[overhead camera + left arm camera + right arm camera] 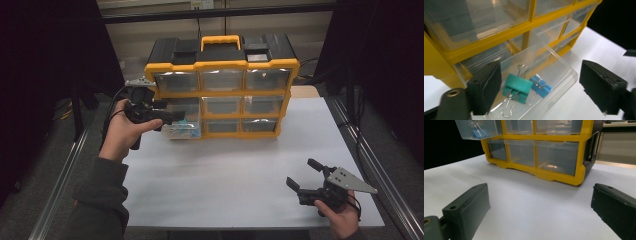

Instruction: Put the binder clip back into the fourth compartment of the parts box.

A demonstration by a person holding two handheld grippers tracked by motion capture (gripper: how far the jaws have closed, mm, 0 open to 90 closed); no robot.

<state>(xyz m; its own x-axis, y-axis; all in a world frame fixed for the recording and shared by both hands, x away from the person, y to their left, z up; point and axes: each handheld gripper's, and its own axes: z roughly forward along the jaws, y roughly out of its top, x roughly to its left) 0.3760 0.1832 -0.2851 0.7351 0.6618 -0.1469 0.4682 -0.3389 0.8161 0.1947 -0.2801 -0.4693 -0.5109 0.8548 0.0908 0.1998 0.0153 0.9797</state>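
A yellow and black drawer organiser (pixel 222 65) stands at the back of the white table (pixel 225 175). Its middle-left clear drawer (pixel 182 127) is pulled out. In the left gripper view that drawer (pixel 564 72) holds a teal binder clip (pixel 517 87) and a blue binder clip (pixel 541 86), lying side by side. My left gripper (pixel 172 116) hovers just over the drawer, open, with nothing pressed between its pads. My right gripper (pixel 301 173) rests low near the table's front right, open and empty. From there the organiser (pixel 549 173) and the drawer (pixel 474 128) show farther off.
The organiser's other clear drawers are pushed in, and a yellow handle (pixel 220 40) sits on top. Metal rails (pixel 367 160) run along both sides of the table. Dark curtains flank the scene. Bare white tabletop lies between the organiser and my right gripper.
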